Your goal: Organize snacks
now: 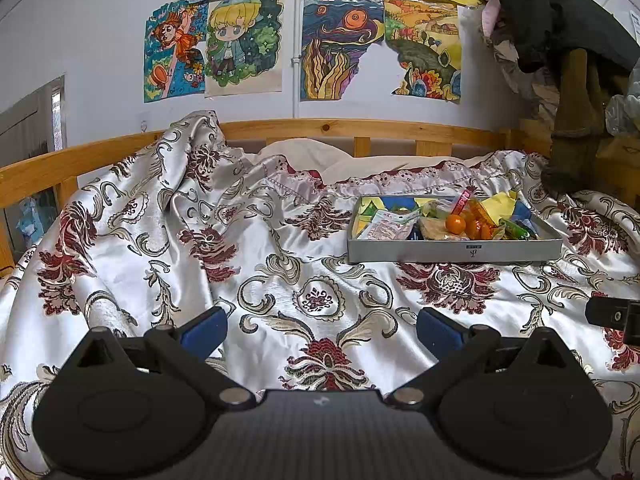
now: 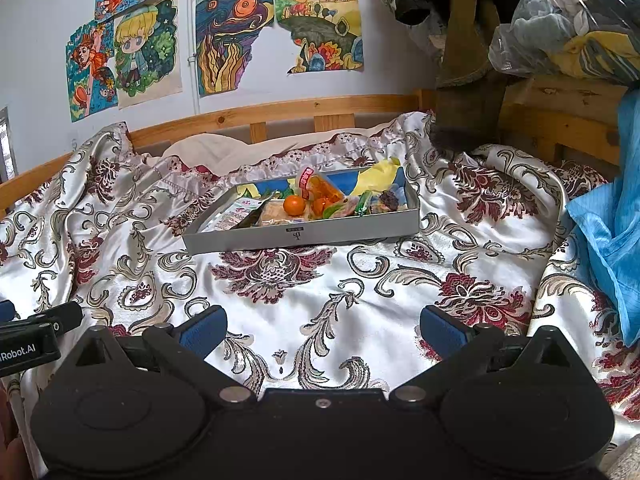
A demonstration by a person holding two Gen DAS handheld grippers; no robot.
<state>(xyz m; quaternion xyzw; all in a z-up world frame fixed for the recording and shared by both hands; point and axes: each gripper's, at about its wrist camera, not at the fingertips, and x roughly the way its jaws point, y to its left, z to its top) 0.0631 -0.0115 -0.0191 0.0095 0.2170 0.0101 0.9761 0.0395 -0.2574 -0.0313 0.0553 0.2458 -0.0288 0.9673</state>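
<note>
A flat gray box (image 2: 304, 236) sits on the bed's shiny flowered cover (image 2: 320, 300). It holds crinkly snack packs (image 2: 236, 214) and a round orange (image 2: 295, 204). The left gripper (image 1: 320, 326) and right gripper (image 2: 322, 326) are both wide apart, holding nothing, well away from the box.

**Bed: surface and load**

Bed (image 2: 280, 110), wooden rail, under a satin floral cover (image 2: 320, 288), rumpled at left. On the cover: one shallow grey tray (image 2: 304, 236) holding snacks, toward the far side. A blue cloth (image 2: 608, 232) lies at the right edge.
</note>
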